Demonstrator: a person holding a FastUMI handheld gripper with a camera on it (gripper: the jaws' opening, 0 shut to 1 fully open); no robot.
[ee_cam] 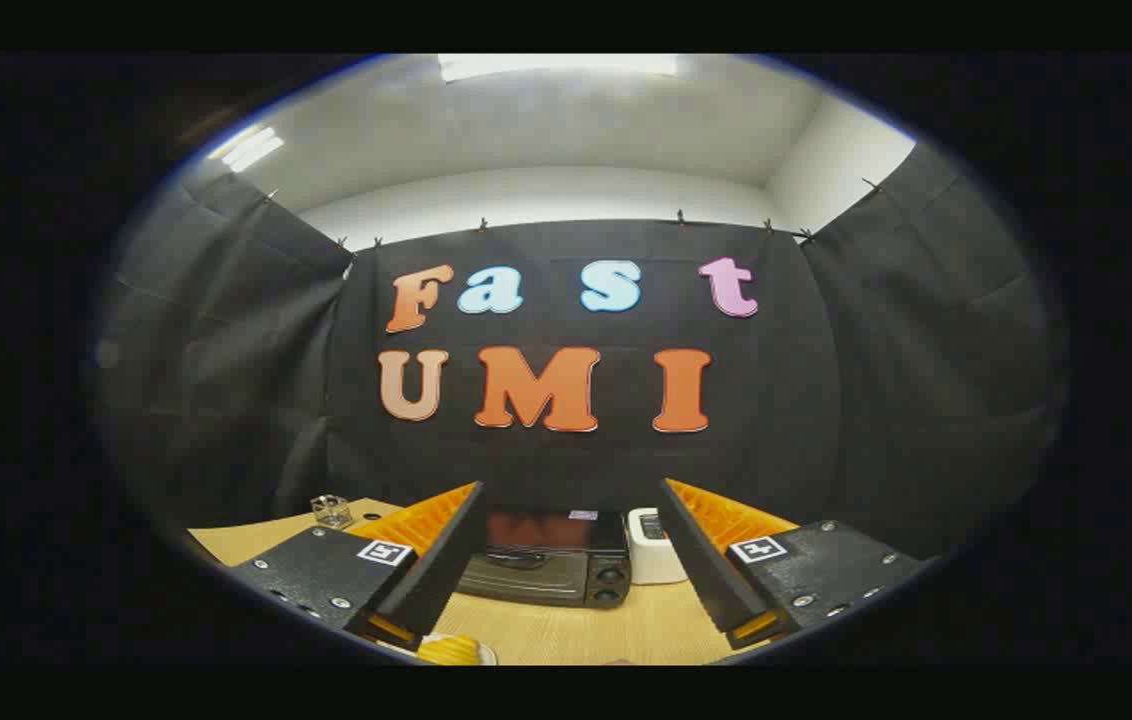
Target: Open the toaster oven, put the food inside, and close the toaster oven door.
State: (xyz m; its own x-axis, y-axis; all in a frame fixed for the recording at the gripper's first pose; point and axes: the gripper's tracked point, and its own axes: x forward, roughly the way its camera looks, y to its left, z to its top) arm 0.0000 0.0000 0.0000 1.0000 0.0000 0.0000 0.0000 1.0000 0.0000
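A dark toaster oven (551,565) stands on the wooden table (616,630), beyond my fingers and framed between them. Its glass door looks closed and two knobs sit on its right side. A yellow piece of food (451,650) lies on a white plate just below my left finger, close to me. My gripper (571,495) is open, fingers spread wide with nothing between them, held above the table and well short of the oven.
A white boxy appliance (654,548) stands right beside the oven on its right. A small clear glass holder (331,511) sits at the table's far left. Black cloth walls close the booth behind and at both sides.
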